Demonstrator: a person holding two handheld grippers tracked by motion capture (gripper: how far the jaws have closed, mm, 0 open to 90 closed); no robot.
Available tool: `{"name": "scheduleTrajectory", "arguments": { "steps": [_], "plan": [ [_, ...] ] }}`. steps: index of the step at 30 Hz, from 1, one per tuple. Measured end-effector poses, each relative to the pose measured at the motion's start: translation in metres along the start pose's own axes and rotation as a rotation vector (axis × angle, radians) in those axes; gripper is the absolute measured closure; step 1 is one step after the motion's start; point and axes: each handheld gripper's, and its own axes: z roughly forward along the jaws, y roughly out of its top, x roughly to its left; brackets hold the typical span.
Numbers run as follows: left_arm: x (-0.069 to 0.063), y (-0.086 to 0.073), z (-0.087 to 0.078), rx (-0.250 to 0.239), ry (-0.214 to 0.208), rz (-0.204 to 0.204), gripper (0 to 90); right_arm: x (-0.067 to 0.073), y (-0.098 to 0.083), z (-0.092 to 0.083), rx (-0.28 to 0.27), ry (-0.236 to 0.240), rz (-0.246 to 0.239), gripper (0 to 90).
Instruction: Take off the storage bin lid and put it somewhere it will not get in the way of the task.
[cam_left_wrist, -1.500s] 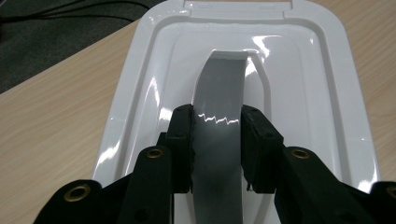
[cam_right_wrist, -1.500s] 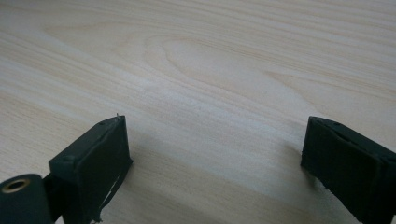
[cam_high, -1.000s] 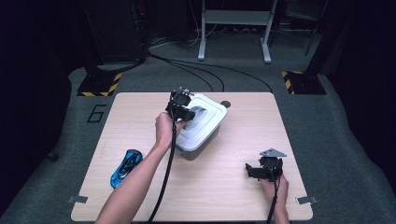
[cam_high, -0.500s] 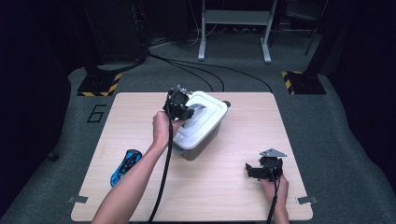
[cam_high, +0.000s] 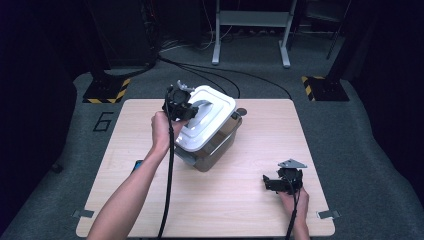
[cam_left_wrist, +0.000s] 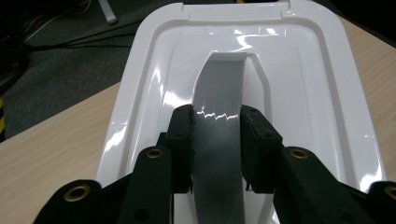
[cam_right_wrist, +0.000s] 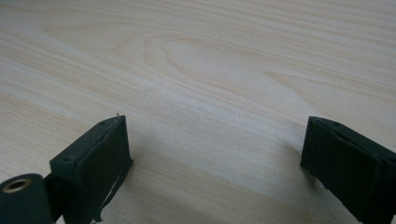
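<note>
Pale wood grain covers the table (cam_high: 150, 135), which stands on grey carpet in a dark room. A number six is marked on the floor at the left, black-and-yellow striped feet stand at the far left and far right, cables run across the floor behind, and the legs of a metal frame rise at the far side.

Near the middle of the table, a little left and far, is a clear storage box (cam_high: 220, 147) with a glossy white lid (cam_left_wrist: 299, 93). It looks tilted, its far end raised, though how much of it is off the wood is hard to judge. The left gripper (cam_left_wrist: 215, 149) is clamped on the lid's grey handle (cam_left_wrist: 219, 93), a pad pressing each side of the strap.

The right gripper (cam_right_wrist: 212, 163) rests low at the near right corner, jaws spread wide with bare wood between them.

A blue object (cam_high: 137, 164) peeks out beside the left forearm, mostly hidden, so I cannot tell what it is. What is inside the box is too dim to make out.
</note>
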Motion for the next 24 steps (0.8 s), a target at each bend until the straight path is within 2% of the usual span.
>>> {"name": "scheduleTrajectory", "arguments": {
  "steps": [10, 18, 24],
  "plan": [
    [0.027, 0.001, -0.018, -0.026, 0.043, -0.034, 67.5, 0.0, 0.0, 0.001, -0.001, -0.007, 0.004, 6.5],
    [0.053, -0.008, -0.027, -0.032, 0.075, -0.087, 67.5, 0.0, 0.0, 0.001, -0.001, -0.007, 0.004, 6.5],
    [0.072, -0.016, -0.03, -0.029, 0.114, -0.118, 67.5, 0.001, 0.0, 0.001, -0.001, -0.008, 0.006, 6.5]
  ]
}}
